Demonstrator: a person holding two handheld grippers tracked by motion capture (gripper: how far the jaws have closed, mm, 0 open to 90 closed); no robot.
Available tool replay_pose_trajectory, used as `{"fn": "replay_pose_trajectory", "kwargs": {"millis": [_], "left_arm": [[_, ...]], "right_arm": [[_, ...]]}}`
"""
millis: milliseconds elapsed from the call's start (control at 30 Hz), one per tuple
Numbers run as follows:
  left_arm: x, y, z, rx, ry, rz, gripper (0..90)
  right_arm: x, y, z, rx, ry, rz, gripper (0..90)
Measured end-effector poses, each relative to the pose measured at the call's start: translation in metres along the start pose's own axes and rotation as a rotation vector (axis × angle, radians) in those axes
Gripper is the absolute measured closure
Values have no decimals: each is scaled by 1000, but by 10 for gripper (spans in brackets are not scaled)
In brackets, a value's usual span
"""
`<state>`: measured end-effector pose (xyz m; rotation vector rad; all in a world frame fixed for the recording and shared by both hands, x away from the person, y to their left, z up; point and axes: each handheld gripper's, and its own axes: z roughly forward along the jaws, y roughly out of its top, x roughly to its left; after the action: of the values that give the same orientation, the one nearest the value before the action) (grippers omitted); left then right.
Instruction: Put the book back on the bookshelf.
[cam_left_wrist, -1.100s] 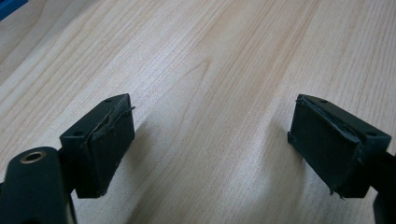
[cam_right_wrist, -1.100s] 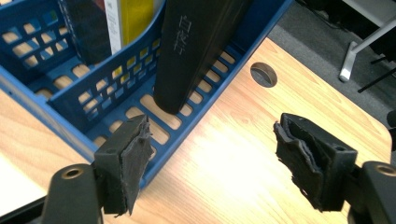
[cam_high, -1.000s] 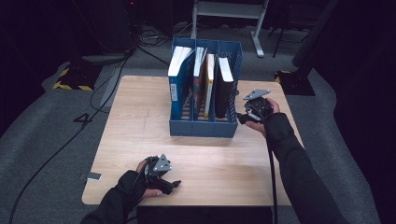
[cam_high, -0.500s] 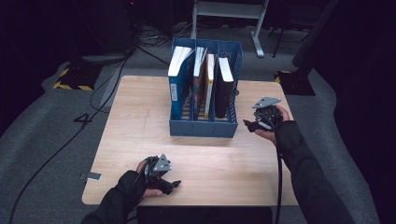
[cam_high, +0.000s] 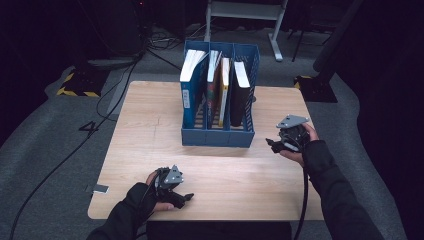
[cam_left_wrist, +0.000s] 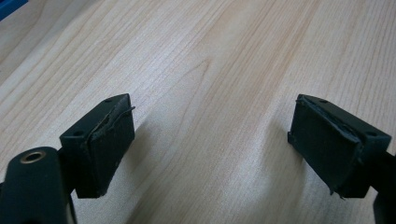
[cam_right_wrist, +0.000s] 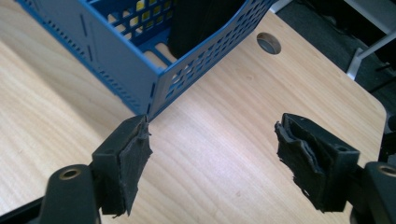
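A blue perforated plastic file rack (cam_high: 218, 127) with three compartments stands upright at the middle of the light wooden surface (cam_high: 150, 140), nearer its far edge. It holds a white-topped blue binder (cam_high: 191, 85) in the left compartment, thin books (cam_high: 220, 85) in the middle one and a black book (cam_high: 240, 92) in the right one. The right tool (cam_high: 274, 145) hovers released, its jaws spread wide, just beside the rack's near right corner (cam_right_wrist: 152, 100), holding nothing. The left tool (cam_high: 184, 198) lies near the surface's near edge, towards the near left corner, also released, jaws wide apart over bare wood (cam_left_wrist: 210, 116).
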<state>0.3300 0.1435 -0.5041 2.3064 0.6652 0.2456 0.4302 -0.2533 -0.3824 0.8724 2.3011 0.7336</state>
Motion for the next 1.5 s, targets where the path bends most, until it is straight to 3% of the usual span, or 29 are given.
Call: {"fn": "replay_pose_trajectory", "kwargs": {"millis": [533, 1067, 1233, 1400, 1500], "left_arm": [[0, 0, 0, 0, 0, -1, 144], [0, 0, 0, 0, 1, -2, 143], [0, 0, 0, 1, 2, -1, 144], [0, 0, 0, 0, 2, -3, 143], [0, 0, 0, 0, 1, -1, 143]], "right_arm": [[14, -43, -8, 8, 35, -5, 243], [18, -92, -9, 6, 63, 44, 232], [19, -114, -4, 9, 76, 75, 231], [20, -135, 3, 33, 83, 73, 231], [20, -150, 6, 18, 86, 100, 227]]}}
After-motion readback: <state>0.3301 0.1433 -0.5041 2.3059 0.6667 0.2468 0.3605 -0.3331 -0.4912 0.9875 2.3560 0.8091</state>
